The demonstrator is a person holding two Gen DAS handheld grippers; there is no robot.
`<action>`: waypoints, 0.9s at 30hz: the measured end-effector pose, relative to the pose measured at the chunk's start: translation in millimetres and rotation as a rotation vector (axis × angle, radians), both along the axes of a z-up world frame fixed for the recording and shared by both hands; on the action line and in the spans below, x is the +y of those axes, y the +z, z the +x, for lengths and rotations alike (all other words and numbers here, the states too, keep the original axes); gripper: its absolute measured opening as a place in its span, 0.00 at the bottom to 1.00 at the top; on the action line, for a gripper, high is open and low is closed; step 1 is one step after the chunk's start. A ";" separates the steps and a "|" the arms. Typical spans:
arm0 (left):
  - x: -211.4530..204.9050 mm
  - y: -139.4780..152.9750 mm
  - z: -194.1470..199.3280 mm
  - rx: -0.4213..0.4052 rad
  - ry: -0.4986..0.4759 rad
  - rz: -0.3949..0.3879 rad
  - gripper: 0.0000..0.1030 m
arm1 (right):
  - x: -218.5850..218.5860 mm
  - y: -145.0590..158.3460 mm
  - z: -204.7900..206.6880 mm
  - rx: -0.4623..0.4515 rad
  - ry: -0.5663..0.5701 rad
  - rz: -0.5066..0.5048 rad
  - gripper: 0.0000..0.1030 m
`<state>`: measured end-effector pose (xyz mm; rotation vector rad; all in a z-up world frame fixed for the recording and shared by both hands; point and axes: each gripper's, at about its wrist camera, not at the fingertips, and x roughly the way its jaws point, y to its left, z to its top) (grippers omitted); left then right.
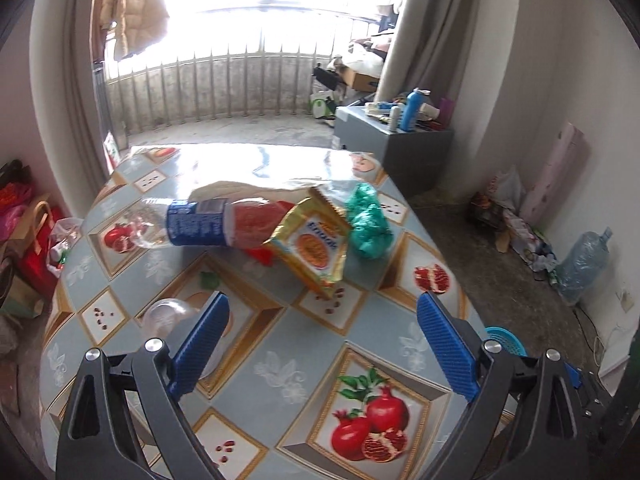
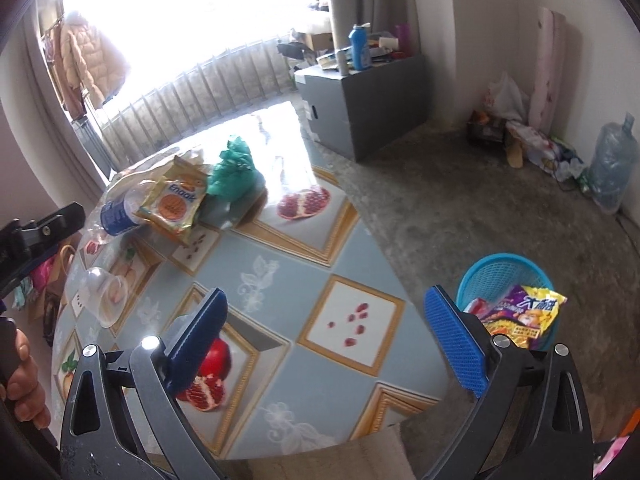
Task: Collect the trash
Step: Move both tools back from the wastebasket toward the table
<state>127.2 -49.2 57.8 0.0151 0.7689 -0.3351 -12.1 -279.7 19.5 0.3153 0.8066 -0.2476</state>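
Both claws are held spread wide with nothing between the blue pads: the left claw (image 1: 322,344) is poised over the patterned tabletop (image 1: 280,368), and the right claw (image 2: 332,340) is poised over the tabletop's near edge. The remaining trash is gathered at the far part of the tabletop. A crushed plastic bottle (image 1: 192,222) with a blue label is seen lying on its side, and a golden snack packet (image 1: 316,252) is leaned against its right end. Just right of the packet, a crumpled green plastic bag (image 1: 366,222) is found. A clear plastic cup (image 2: 104,294) is laid on its side nearer than the bottle, well apart from it. On the floor, beside the tabletop's right edge, a blue basket (image 2: 500,276) is placed, and colourful wrappers (image 2: 524,316) are already held inside it.
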 end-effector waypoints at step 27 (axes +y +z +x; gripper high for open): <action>85.6 -9.1 6.0 -0.043 0.130 -0.007 0.90 | 71.9 11.2 36.3 -0.061 0.222 0.024 0.92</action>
